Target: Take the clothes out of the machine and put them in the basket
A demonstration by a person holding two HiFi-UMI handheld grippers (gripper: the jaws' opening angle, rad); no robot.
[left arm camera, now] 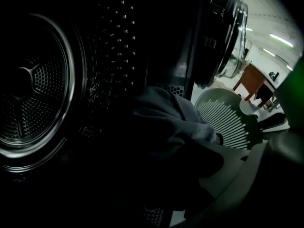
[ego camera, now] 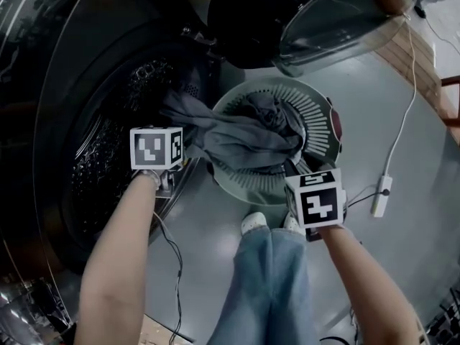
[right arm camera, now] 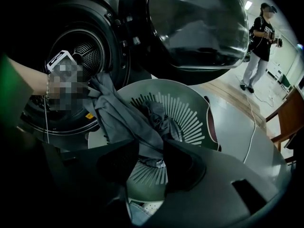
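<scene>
A grey garment [ego camera: 244, 139] stretches from the mouth of the dark washer drum [ego camera: 100, 157] across into the grey-green slotted basket [ego camera: 316, 99] on the floor. My right gripper [right arm camera: 147, 158] is shut on the garment's lower end over the basket's near rim [right arm camera: 190, 118]. At the drum's edge, my left gripper [ego camera: 172, 167] is by the garment's other end. In the left gripper view the cloth [left arm camera: 175, 122] fills the dark space between wide-set jaws. The drum [left arm camera: 33, 84] behind it looks bare. More grey cloth [right arm camera: 159, 115] lies bunched in the basket.
The washer's round glass door [ego camera: 323, 20] hangs open above the basket. My legs in jeans [ego camera: 269, 264] stand right behind it. A white cable with an adapter [ego camera: 382, 192] lies on the floor to the right. A person [right arm camera: 259, 46] stands farther off, near wooden furniture [right arm camera: 289, 113].
</scene>
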